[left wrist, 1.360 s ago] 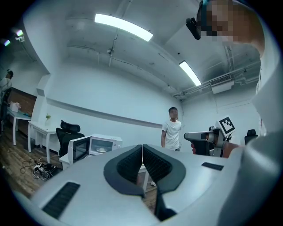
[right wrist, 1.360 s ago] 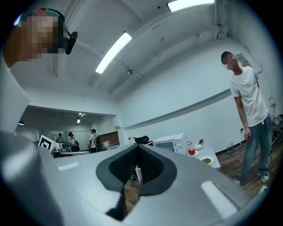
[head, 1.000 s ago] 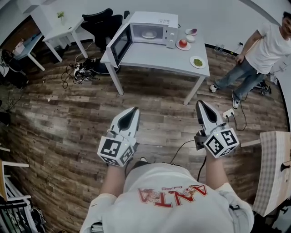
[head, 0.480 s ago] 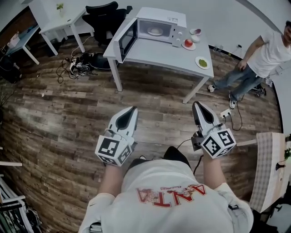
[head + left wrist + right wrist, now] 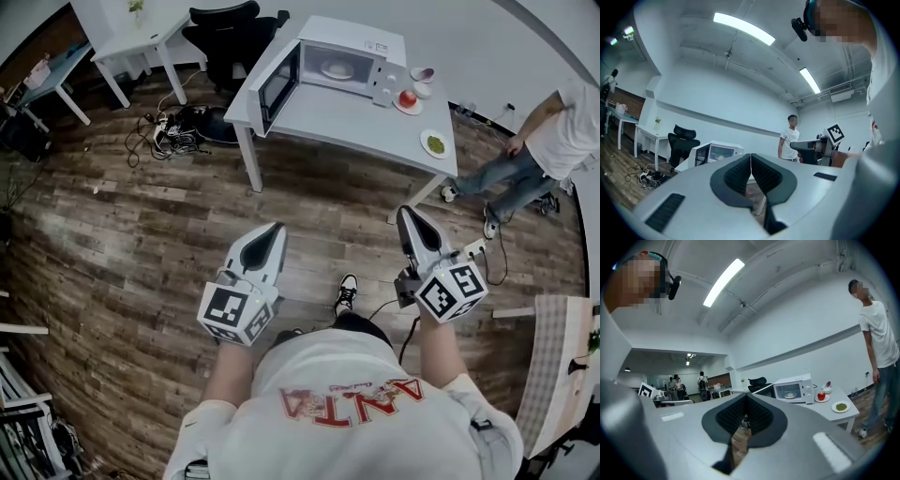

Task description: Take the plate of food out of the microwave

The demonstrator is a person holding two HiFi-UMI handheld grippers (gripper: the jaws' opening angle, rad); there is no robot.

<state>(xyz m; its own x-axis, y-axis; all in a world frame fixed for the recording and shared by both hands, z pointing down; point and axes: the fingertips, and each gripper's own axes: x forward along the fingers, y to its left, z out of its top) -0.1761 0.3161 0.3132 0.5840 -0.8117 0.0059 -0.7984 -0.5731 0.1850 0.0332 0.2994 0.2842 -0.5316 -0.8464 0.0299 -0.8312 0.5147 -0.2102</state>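
Jaws together on nothing, my left gripper point(image 5: 272, 232) and right gripper point(image 5: 412, 217) point level, a step nearer the table point(image 5: 356, 120) than a second ago, plate of food point(image 5: 337, 69) sitting inside the open-doored microwave point(image 5: 361, 37), well out of reach.

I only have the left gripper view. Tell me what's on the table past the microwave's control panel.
Observer: A red apple, right beside the microwave.
Operator: Name one more thing there.
Observer: A plate of green food, near the corner of the table at the right in the head view.
Operator: Report the right gripper's jaws.
Observer: The right gripper has its jaws together, with nothing between them.
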